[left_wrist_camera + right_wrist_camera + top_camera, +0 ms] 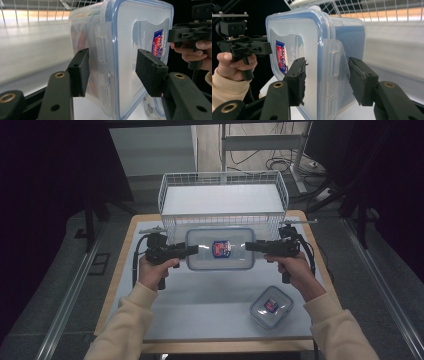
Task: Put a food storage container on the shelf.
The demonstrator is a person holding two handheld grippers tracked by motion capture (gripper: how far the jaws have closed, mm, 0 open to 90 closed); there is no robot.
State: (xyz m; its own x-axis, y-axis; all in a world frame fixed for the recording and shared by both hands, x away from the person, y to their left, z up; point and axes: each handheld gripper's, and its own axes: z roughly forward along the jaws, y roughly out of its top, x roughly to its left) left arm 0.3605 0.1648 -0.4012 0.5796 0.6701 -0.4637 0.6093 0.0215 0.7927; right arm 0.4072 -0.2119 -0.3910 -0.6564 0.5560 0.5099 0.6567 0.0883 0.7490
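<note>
Spanning the gap between the two hands, the large container (220, 249) hangs lid-up just in front of the wire basket (223, 195), and that is the relation the coming move seems to turn on: its long axis runs from side to side, parallel to the basket's near wall, and the basket's rim stands just beyond and above it. The left claw (191, 251) grasps the container's left short end and the right claw (252, 246) grasps the right short end, so neither hand is nearer; each carries one end. In the left gripper view the pads (80, 71) straddle the end of the box at its side clasp, one on the lid face and one on the underside, and the right gripper view shows the same hold at the far end. To judge from this, going over the rim would call for both ends to keep level.

The container is a clear rectangular plastic box with rounded corners, a blue seal line around its lid, clip flaps on the ends, and a red-and-blue label in the middle of the lid. A smaller container (270, 307) of the same make sits on the counter (200, 310), well apart, near the person's right forearm.
</note>
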